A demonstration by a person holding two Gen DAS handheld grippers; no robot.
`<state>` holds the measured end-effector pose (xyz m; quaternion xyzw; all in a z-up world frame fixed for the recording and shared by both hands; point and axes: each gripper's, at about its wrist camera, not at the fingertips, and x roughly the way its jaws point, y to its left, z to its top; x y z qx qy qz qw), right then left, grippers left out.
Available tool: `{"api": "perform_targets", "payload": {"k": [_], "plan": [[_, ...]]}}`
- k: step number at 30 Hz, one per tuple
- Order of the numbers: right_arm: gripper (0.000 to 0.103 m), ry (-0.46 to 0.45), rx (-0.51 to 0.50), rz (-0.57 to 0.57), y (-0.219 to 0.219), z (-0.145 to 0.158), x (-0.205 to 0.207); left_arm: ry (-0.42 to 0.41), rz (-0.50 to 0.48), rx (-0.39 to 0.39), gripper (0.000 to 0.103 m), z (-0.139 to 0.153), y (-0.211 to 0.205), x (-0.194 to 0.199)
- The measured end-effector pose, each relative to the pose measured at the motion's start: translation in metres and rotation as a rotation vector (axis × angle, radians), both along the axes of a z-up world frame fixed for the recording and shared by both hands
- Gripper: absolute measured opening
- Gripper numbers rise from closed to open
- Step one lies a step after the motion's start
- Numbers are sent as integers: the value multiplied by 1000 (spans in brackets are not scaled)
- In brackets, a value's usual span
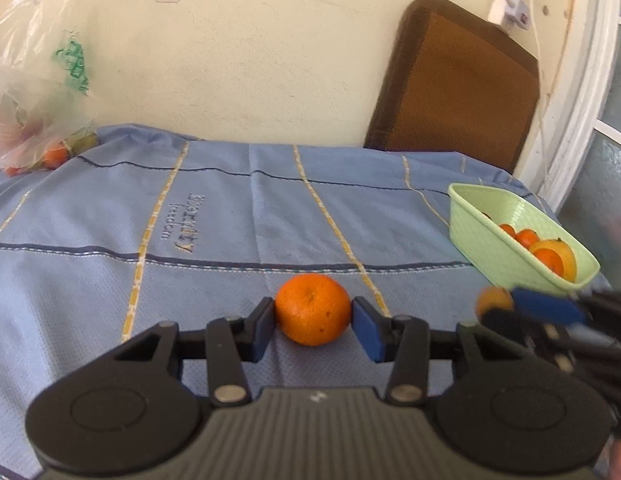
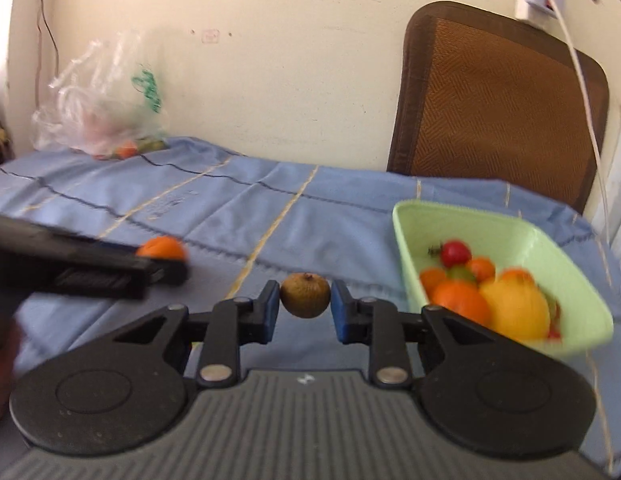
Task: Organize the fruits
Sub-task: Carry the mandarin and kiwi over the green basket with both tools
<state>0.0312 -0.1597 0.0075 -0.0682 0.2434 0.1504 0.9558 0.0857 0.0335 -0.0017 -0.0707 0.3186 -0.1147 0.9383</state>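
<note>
At frame centre, the left gripper [image 1: 313, 322] pinches a round, dimpled orange [image 1: 313, 309] on the cloth [image 1: 214, 216], while the right gripper [image 2: 305, 307] pinches a small brownish-green fruit [image 2: 305, 294] beside the basket [image 2: 522, 236].

- The left wrist view sits low behind the left gripper [image 1: 313, 320], close over the tabletop [image 1: 214, 220], facing the far wall.
- The right wrist view sits likewise behind the right gripper [image 2: 305, 306], slightly further right.
- Both share the green basket [image 1: 482, 236], plastic bag [image 1: 34, 92], brown chair back [image 1: 458, 80], and each other's gripper.
</note>
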Motion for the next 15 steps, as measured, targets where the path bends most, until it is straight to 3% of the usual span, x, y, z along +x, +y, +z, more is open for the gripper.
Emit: {"api": "perform_targets", "payload": {"k": [4,7,12,14,15], "plan": [[30,-9,13,10,-7,-6,-33,-10,-60,25,42,1,-8,-5],[31,2,-1,8,-8,-14,-33,-16,-94,35,52,2,-13,-8],[33,44,52,4,-13,-23,-29,-25,-53,61,63,3,-14,-10],[38,50,68,3,-15,-23,-29,-15,-35,70,73,3,-14,-7],[41,49,76,3,-16,-23,-29,-14,-29,70,73,3,-14,-6]]}}
